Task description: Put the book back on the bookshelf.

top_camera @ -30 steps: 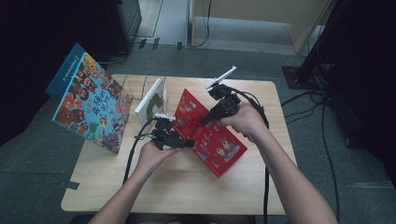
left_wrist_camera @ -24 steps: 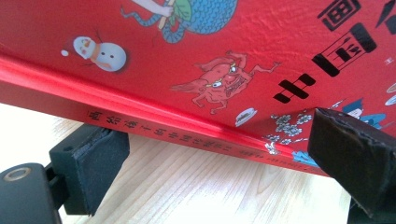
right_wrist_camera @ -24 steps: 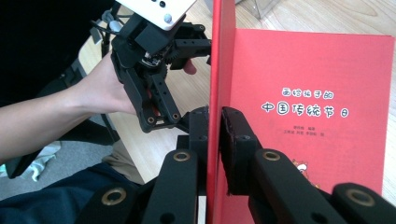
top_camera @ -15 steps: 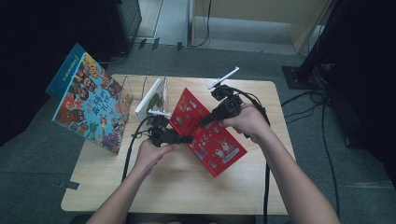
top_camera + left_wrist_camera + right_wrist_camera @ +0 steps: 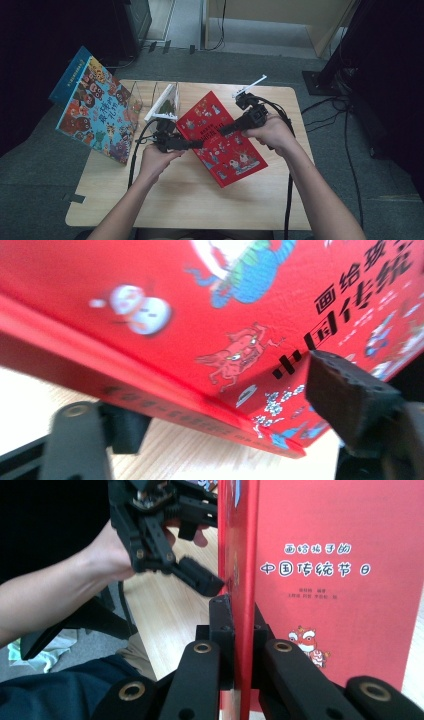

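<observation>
**Red book clamped on the right, straddled on the left**

Your desk point(image 5: 165, 210) carries a big blue picture book point(image 5: 95, 112) propped at 9 o'clock. The red book point(image 5: 222, 140) sits tilted at centre; its cover reads 中国传统节日. Your right tool point(image 5: 239, 625) is clamped together on its edge. Your left tool point(image 5: 210, 415), at the book's 9 o'clock, stands apart around the spine corner, jaws just closing, not yet pressing.
</observation>
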